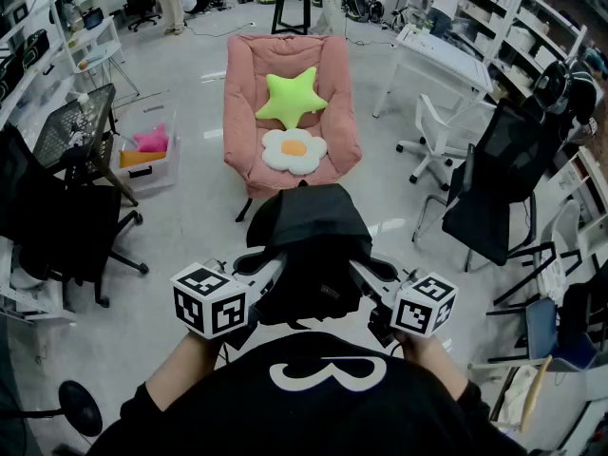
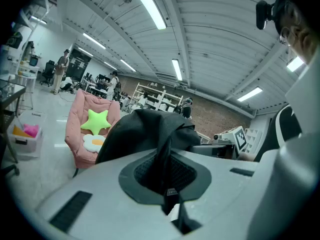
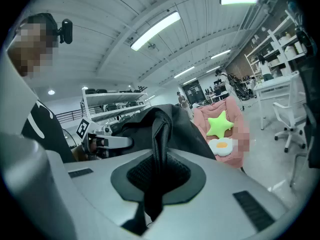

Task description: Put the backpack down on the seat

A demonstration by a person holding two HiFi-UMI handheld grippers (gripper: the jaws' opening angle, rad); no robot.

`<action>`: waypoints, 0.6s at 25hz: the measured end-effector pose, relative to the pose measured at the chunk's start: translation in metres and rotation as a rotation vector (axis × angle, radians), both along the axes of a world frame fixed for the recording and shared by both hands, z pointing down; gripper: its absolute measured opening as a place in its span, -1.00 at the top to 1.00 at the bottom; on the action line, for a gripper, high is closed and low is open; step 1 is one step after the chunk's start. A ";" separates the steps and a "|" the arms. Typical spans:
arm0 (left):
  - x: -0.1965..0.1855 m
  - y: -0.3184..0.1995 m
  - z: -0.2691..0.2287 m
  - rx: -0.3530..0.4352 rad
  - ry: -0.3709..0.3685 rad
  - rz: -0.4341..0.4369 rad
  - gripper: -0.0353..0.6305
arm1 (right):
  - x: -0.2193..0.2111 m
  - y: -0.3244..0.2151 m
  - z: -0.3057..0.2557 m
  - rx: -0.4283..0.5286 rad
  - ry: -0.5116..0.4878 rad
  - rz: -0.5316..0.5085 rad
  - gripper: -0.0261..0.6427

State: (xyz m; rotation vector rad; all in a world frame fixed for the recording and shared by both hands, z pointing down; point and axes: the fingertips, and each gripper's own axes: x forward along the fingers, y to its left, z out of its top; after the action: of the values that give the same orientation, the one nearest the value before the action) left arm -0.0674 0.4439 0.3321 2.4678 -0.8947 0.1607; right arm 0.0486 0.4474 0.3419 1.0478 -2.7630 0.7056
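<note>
Directly between the two grippers hangs a black backpack (image 1: 309,255), held up in the air over a pale, glossy floor (image 1: 190,226). It is soft and slack. Its matte dark fabric is bunched into a rounded heap with folds across the top, and its body sags just ahead of the gripper tips.

The left gripper (image 1: 264,275) is clenched on the left strap (image 2: 165,166), a flat black band with stitched edges. In the left gripper view this strap runs up from the closed jaws to the bulk of the bag just beyond. A small dark label sits on the strap where it leaves the jaws.

The right gripper (image 1: 359,274) is likewise clenched on the right strap (image 3: 159,144). This one is a wider, padded black band that rises from the jaws and curves over into the bag. Each gripper grips its strap at its own side of the bag, so the backpack spans the gap between them.

The seat (image 1: 245,112), a pink padded lounge chair, stands well beyond both grippers, straight ahead of them. The backpack is apart from it. A lime-green star cushion (image 1: 290,98) leans on its backrest, and a white fried-egg cushion (image 1: 294,150) with an orange yolk lies just in front of the star.
</note>
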 end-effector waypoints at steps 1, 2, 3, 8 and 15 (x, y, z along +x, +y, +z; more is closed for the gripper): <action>-0.002 -0.001 0.000 0.004 0.001 0.003 0.85 | -0.002 -0.001 0.001 0.001 -0.001 0.003 0.83; -0.004 -0.003 0.000 0.007 0.001 0.006 0.85 | -0.003 -0.002 0.001 0.002 -0.003 0.006 0.83; -0.006 -0.004 0.000 0.009 0.001 0.009 0.85 | -0.005 -0.004 0.002 0.003 -0.005 0.010 0.83; -0.011 -0.016 0.004 0.009 -0.001 0.022 0.85 | -0.011 -0.014 0.006 -0.002 -0.012 0.039 0.83; -0.008 -0.041 0.017 -0.020 -0.001 0.039 0.85 | -0.007 -0.037 0.018 -0.025 -0.025 0.059 0.83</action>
State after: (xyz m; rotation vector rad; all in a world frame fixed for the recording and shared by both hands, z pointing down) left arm -0.0756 0.4027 0.3486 2.4681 -0.8416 0.1831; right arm 0.0415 0.4100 0.3596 1.1279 -2.7470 0.7643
